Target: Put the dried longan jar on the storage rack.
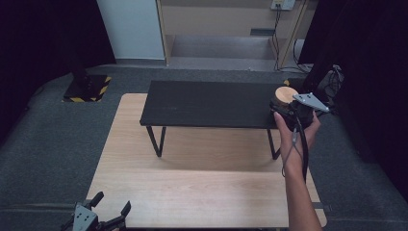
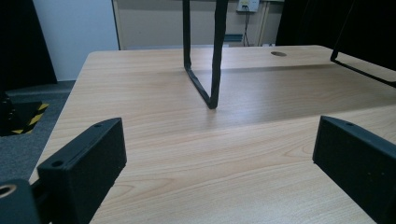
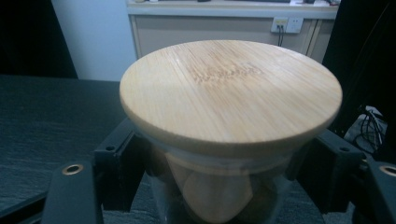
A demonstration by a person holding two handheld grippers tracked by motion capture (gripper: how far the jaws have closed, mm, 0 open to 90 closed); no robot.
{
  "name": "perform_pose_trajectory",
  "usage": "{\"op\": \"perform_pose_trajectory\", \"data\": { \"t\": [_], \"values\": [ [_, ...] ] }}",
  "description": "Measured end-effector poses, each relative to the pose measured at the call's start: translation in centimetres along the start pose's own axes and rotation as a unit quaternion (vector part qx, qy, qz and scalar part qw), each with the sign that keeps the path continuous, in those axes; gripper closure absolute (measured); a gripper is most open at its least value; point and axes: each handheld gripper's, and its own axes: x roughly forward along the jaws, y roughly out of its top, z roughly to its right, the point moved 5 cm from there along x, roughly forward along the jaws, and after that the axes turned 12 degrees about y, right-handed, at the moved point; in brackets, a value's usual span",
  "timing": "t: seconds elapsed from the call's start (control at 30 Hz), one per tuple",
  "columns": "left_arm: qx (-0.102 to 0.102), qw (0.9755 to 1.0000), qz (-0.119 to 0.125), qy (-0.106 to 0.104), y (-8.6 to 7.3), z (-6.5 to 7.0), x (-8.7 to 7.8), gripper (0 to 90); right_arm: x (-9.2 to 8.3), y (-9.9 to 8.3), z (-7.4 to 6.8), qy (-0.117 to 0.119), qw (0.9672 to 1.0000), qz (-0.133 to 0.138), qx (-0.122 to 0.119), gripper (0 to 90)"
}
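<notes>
A glass jar with a round bamboo lid (image 1: 285, 95) stands at the right end of a low black shelf (image 1: 207, 103). My right gripper (image 1: 287, 111) is closed on the jar's body just under the lid, and a hand holds it from the near side. In the right gripper view the lid (image 3: 231, 88) looms close, and the black fingers (image 3: 119, 163) press the glass on both sides. Something pale lies inside the jar. My left gripper (image 1: 113, 204) rests open at the near left edge of the wooden table (image 1: 192, 187), with nothing between its fingers (image 2: 88, 163).
The shelf stands on thin black metal legs (image 2: 205, 88) on the table. A cable hole (image 2: 279, 54) sits in the far tabletop. Grey carpet surrounds the table. A yellow-and-black striped base (image 1: 86, 89) is at far left, and cables (image 1: 332, 77) at far right.
</notes>
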Motion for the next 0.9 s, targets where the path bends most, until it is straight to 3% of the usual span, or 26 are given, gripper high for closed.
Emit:
{"op": "perform_pose_trajectory", "data": {
  "t": [0.47, 0.53, 0.63, 0.9],
  "values": [
    [0.001, 1.0000, -0.001, -0.007, 0.16, 0.24, 0.37, 1.4, 0.07, -0.30, 0.44, 0.008, 0.9999, 0.007, 0.002, 24.5],
    [0.001, 1.0000, -0.001, -0.007, 0.21, 0.21, 0.37, 1.7, 0.18, -0.38, 0.46, 0.003, 0.9999, 0.010, 0.000, 13.4],
    [0.002, 1.0000, 0.000, -0.008, 0.21, 0.14, 0.35, 2.2, 0.20, -0.53, 0.54, 0.001, 0.9998, 0.019, 0.004, 3.9],
    [0.001, 0.9999, -0.001, -0.011, 0.19, 0.22, 0.37, 2.3, 0.50, -0.56, 0.57, -0.001, 0.9999, 0.009, 0.006, 0.6]
  ]
}}
